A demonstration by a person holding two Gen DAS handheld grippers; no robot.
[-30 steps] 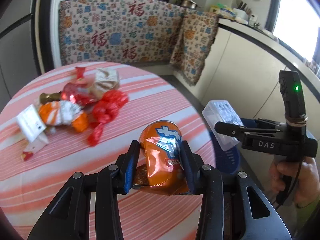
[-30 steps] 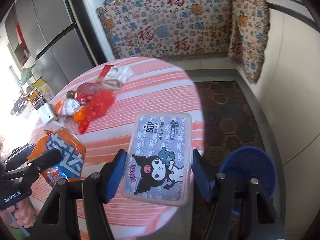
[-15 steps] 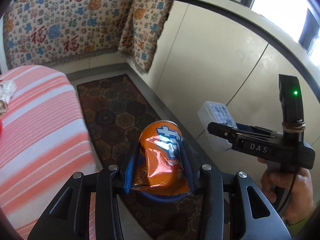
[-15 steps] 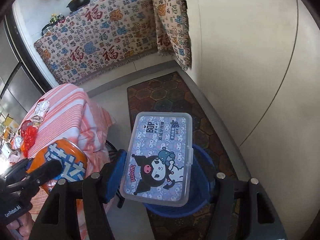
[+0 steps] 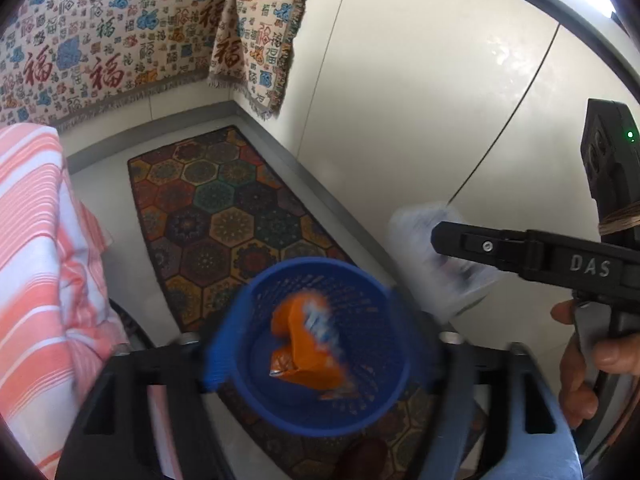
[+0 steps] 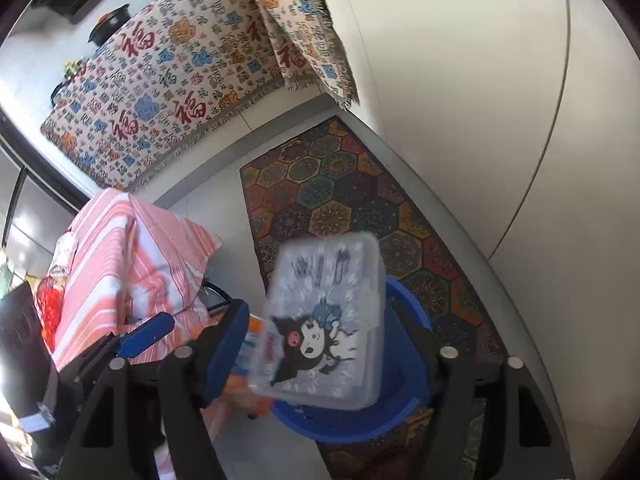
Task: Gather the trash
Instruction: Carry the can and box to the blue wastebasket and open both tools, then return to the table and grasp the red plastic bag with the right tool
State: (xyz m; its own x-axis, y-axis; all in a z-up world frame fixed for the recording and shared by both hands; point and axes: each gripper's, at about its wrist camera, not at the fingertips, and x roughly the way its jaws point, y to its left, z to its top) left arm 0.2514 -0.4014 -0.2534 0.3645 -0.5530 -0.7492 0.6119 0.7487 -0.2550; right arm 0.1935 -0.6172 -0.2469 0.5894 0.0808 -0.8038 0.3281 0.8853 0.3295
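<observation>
Orange crushed can: no longer clamped in the left claw; now blurred, inside the blue mesh basket on the floor.
Left claw: jaws spread wide, nothing between them; view now looks down into the basket.
Cartoon-printed plastic box: now tilted and blurred, loose of the right claw, over the basket rim.
Right claw: jaws parted wider than before.
Striped worktop: shifted to the far left edge.
</observation>
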